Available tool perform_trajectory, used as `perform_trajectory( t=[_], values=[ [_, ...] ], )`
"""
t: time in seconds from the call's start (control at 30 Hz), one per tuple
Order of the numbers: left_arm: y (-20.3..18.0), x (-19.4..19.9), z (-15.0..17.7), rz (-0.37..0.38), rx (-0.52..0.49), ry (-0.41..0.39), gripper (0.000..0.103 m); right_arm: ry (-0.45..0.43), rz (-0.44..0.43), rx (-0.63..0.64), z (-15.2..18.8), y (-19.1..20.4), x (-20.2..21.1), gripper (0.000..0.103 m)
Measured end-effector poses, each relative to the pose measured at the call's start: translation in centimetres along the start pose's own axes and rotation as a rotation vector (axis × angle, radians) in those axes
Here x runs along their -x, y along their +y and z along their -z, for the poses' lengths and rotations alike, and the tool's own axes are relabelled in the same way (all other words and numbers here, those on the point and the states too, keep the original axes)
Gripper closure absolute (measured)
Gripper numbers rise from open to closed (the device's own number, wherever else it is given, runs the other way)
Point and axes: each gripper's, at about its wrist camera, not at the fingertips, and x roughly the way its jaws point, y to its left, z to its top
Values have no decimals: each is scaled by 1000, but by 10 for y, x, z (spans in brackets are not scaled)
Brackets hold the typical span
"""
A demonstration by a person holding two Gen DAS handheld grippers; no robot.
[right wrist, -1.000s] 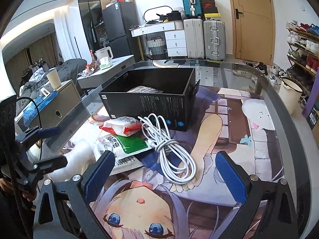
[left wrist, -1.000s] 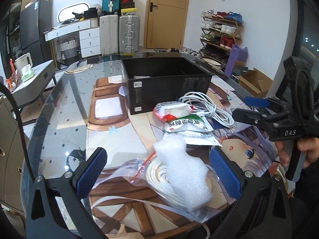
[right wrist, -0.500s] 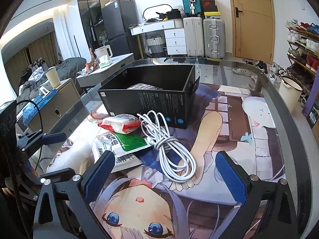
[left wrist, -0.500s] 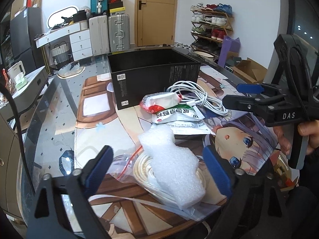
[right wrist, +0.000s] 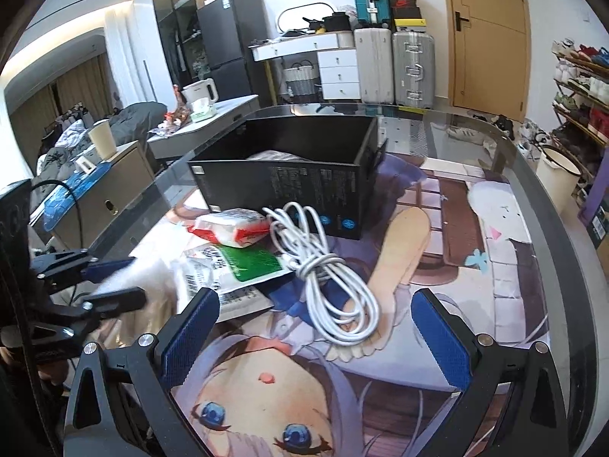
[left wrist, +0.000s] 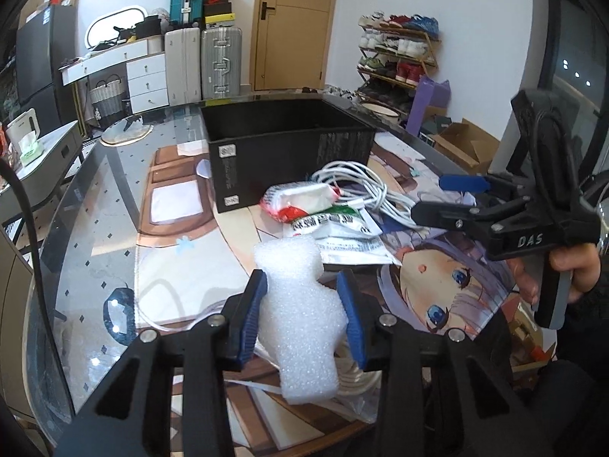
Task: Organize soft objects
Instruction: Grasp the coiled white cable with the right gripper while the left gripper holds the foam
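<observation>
A white foam piece [left wrist: 300,312] lies on a bagged coil of pale cord [left wrist: 359,367] near the table's front. My left gripper [left wrist: 302,280] is closing on the foam, and both blue pads press its sides. In the right wrist view the same left gripper [right wrist: 114,278] shows at the left with the foam [right wrist: 152,278] between its fingers. My right gripper [right wrist: 314,304] stands open above the mat, nothing between its fingers, just short of a white cable bundle [right wrist: 327,278]. A red-and-white tissue pack [right wrist: 232,226] and a green packet [right wrist: 247,266] lie before the open black box [right wrist: 281,186].
The round glass table [right wrist: 533,175] carries a printed cartoon mat [right wrist: 449,236]. Something pale lies inside the black box. A hand [left wrist: 574,266] holds the right gripper's handle at the right. Suitcases, drawers and a shoe rack stand beyond the table.
The left gripper's jaws went from wide apart to pressed against the foam piece. Neither hand shifted its place, and the right gripper stayed open.
</observation>
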Motion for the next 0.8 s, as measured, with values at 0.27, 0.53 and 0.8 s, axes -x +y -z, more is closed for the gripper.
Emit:
perform_trajectory(
  t=[0.27,0.53,0.8],
  values=[
    [16,5,-6,-28,71,-39,66,55,38,-61,-3,-18,-18,1],
    [27,5,-11,-52,106,-62,66,103,82,-18,-9,-15,-38,1],
    [31,0,-13,-57,120,-61,66,118,119,37,-17,-7,-54,11]
  ],
)
